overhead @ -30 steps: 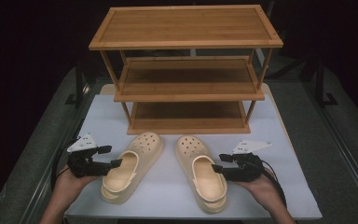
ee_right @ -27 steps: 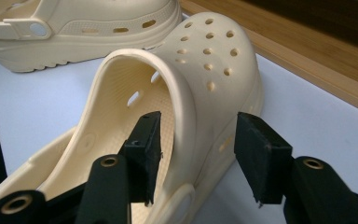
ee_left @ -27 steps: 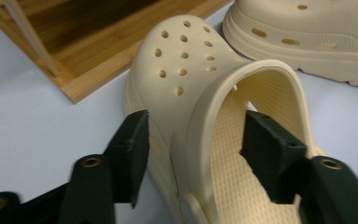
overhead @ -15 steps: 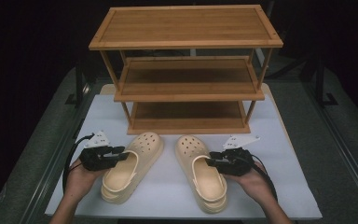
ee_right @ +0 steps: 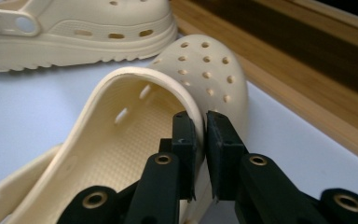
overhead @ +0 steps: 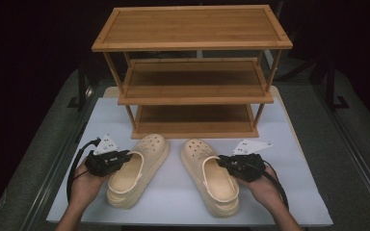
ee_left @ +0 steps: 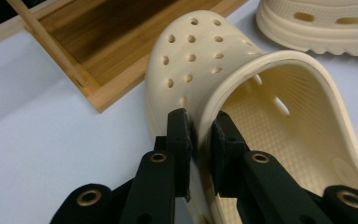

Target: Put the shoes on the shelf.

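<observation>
Two cream clogs lie toes toward a wooden rack [overhead: 192, 72] on the white tabletop. My left gripper [overhead: 125, 156] comes at the left clog [overhead: 142, 166] from its outer side. In the left gripper view the left gripper [ee_left: 200, 123] has just been closing, and its pads pinch the left clog's [ee_left: 200, 51] side wall at the rim of the opening. My right gripper [overhead: 221, 161] meets the right clog [overhead: 209, 175] from the right. The right gripper [ee_right: 200, 123] has also just been closing and clamps the right clog's [ee_right: 205, 65] rim.
The three-tier bamboo rack stands just beyond the clogs' toes, with its bottom shelf [ee_left: 102, 42] close to the left clog and its front edge [ee_right: 307, 60] close to the right one. The table [overhead: 289, 144] is white, with dark surroundings past its edges.
Both grippers have slid inward onto the clogs' outer rims, and their jaws have gone from spread apart to pinching the rims. The clogs have stayed in place.
</observation>
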